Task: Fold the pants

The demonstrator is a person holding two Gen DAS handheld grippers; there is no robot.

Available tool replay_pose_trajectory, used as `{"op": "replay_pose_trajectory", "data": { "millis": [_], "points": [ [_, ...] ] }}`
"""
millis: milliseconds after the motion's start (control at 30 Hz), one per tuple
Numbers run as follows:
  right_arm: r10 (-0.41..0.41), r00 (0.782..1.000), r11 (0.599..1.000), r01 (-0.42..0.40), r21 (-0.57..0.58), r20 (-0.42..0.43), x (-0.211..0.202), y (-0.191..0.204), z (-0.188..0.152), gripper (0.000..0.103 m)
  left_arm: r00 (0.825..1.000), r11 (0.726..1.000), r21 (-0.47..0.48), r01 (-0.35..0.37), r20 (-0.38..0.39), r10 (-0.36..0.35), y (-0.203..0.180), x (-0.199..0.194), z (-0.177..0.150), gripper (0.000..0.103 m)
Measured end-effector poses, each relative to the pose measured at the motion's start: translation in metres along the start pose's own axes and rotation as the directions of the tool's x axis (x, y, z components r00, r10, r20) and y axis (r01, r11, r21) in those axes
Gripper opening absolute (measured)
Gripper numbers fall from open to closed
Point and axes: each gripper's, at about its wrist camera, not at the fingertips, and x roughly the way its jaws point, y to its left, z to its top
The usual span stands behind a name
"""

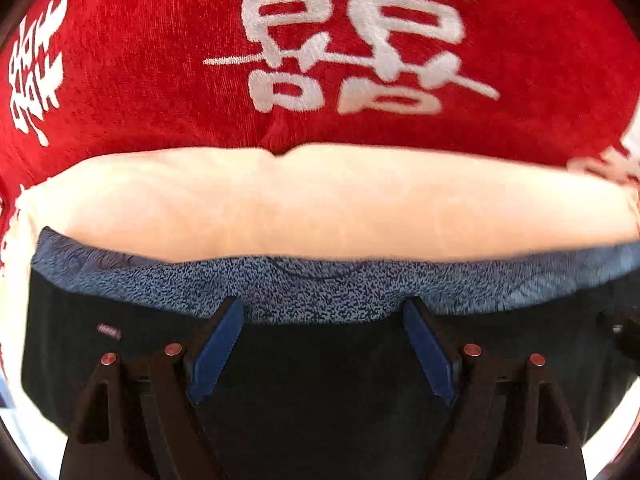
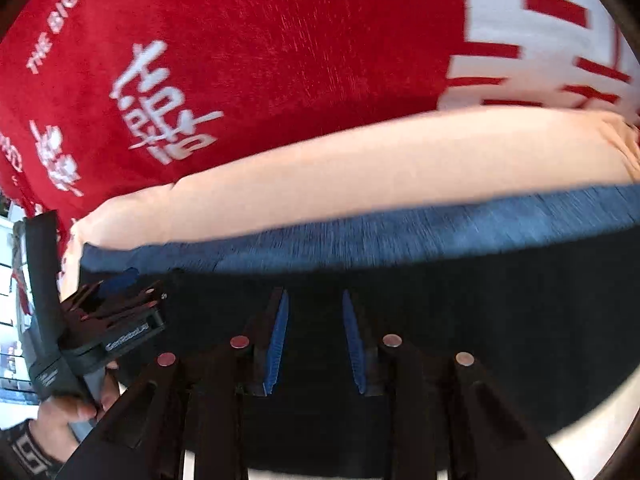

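The pants [image 1: 320,380] are black with a grey-blue fleecy inside [image 1: 320,292], folded, lying on a cream pad. My left gripper [image 1: 322,312] is open, its blue-padded fingers spread just above the black cloth near its fleecy edge, holding nothing. In the right wrist view the same pants [image 2: 460,300] show black with a blue band [image 2: 400,232]. My right gripper [image 2: 314,300] is open over the black cloth, its fingers a narrow gap apart and empty. The left gripper [image 2: 120,300] shows at the left, held by a hand.
A cream cushion-like pad [image 1: 320,204] lies under the pants, seen also in the right wrist view [image 2: 360,168]. Behind it a red cloth with white characters [image 1: 160,60] fills the background, also in the right wrist view [image 2: 280,60]. A white surface shows at the lower corners.
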Motion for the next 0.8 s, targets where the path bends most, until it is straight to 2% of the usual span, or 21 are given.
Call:
{"op": "replay_pose_trajectory", "data": {
  "millis": [133,233,333,433,533,633,800],
  "points": [
    [-0.026,0.999,1.0,0.026,0.009,0.04,0.005,-0.016,0.014,0.028,1.0,0.999,-0.03,-0.014,-0.003,0.014,0.008,0.014,0.009,0.088],
    [-0.173,0.984,0.985,0.171,0.039,0.051,0.0,-0.034,0.025,0.031,1.0,0.999,-0.049,-0.018,-0.019,0.017,0.014,0.018,0.018,0.088],
    [-0.16,0.985,0.98,0.151,0.132,0.059,-0.019,-0.056,0.024,0.032,1.0,0.999,-0.026,-0.026,-0.011,0.025,0.017,0.01,0.023,0.088],
    [-0.182,0.981,0.975,0.17,0.141,0.073,-0.045,-0.07,0.005,0.039,1.0,1.0,0.016,-0.006,-0.004,0.006,0.011,-0.007,0.016,0.088],
    [-0.21,0.974,0.97,0.196,0.145,0.087,-0.069,-0.088,-0.021,0.041,1.0,0.998,0.05,0.025,-0.01,-0.025,-0.007,-0.027,-0.004,0.088],
    [-0.25,0.964,0.949,0.227,0.218,0.087,-0.091,-0.119,-0.049,0.044,0.998,0.995,0.082,0.059,-0.02,-0.058,-0.021,-0.048,-0.031,0.088],
    [-0.273,0.96,0.92,0.242,0.309,0.059,-0.104,-0.156,-0.079,0.044,0.995,0.988,0.13,0.088,-0.048,-0.082,-0.067,-0.051,-0.056,0.088]
  ]
}}
